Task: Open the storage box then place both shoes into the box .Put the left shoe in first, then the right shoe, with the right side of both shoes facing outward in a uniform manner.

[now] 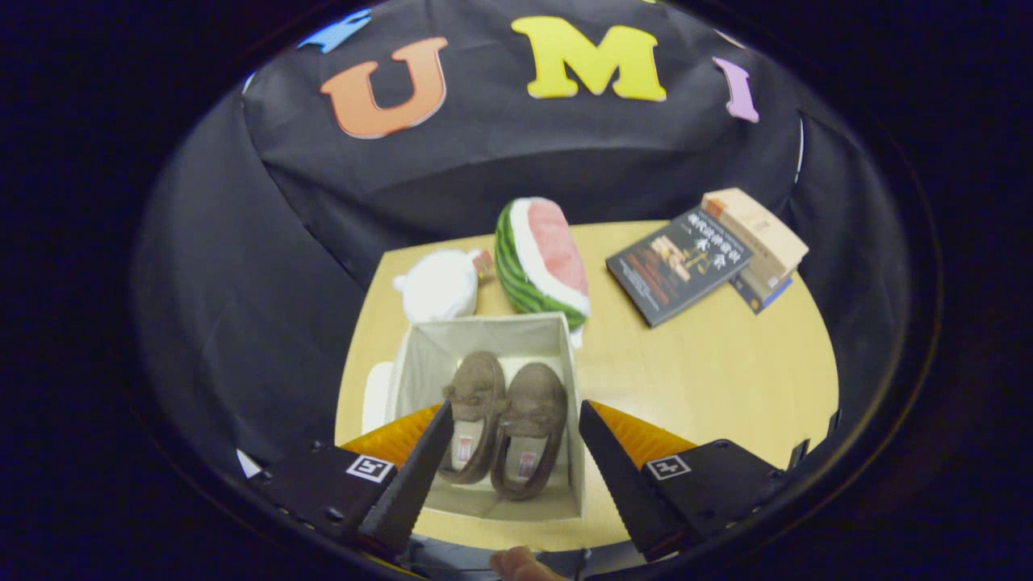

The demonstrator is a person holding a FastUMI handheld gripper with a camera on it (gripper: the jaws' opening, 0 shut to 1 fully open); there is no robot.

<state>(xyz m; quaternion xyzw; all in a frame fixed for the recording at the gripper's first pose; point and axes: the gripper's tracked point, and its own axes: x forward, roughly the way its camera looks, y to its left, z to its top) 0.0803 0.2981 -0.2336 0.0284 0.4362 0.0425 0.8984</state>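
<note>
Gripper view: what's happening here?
A person's hand-held gripper hovers open above the open beige fabric storage box on the round wooden table. Both brown fuzzy slippers, left and right, already lie side by side inside, toes pointing away. Nothing is gripped.

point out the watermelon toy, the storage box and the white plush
watermelon toy (542, 258), gripper view, on its pale rind band
storage box (487, 332), gripper view, on its far inner wall
white plush (440, 286), gripper view, on its body

The claw (512, 420) hangs with fingers spread wide, gripping nothing.
</note>
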